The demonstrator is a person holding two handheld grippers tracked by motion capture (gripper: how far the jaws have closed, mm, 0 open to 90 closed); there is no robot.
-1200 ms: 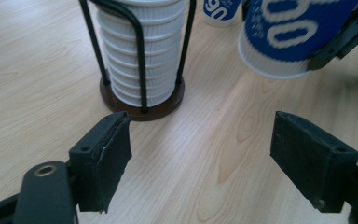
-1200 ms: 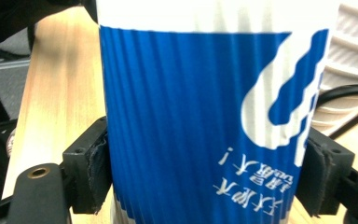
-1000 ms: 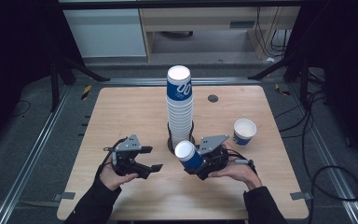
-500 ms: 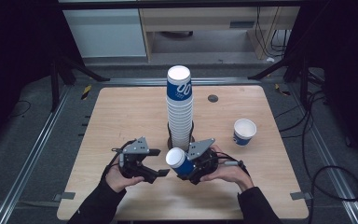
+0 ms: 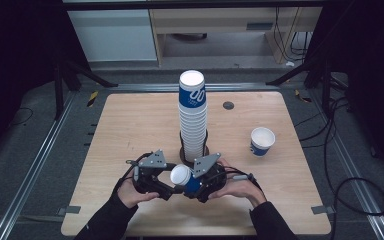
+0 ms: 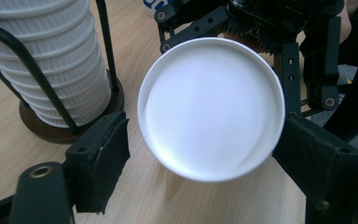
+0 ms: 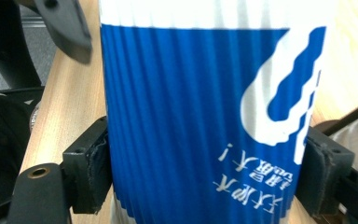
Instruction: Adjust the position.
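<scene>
Blue and white, the paper cup [image 5: 184, 177] lay tipped on its side above the near middle of the surface [image 5: 130, 120], its open mouth turned toward the left tongs [image 5: 166, 187] and its ribbed blue wall clamped between the pads of the right tongs [image 5: 192, 186]; in the right gripper view the cup [image 7: 205, 116] sat squarely between the two black jaws, each pad pressed against its side, the printed lettering upside down; in the left gripper view the white round mouth of the cup [image 6: 210, 108] faced the camera, lying between the spread jaws of the left tongs [image 6: 200, 158]; the left-hand pad stood apart from the rim with pale wood showing between, while the right-hand pad lay just beside the rim, and whether it touched could not be told; so the left tongs stood wide and held nothing; both hands were close together at the near edge; just behind them rose the tall stack of cups [image 5: 192, 112] in its dark wire holder [image 5: 195, 150], the holder's base resting on the wood; a single cup [image 5: 262, 141] stood upright well apart on the right side of the surface.
</scene>
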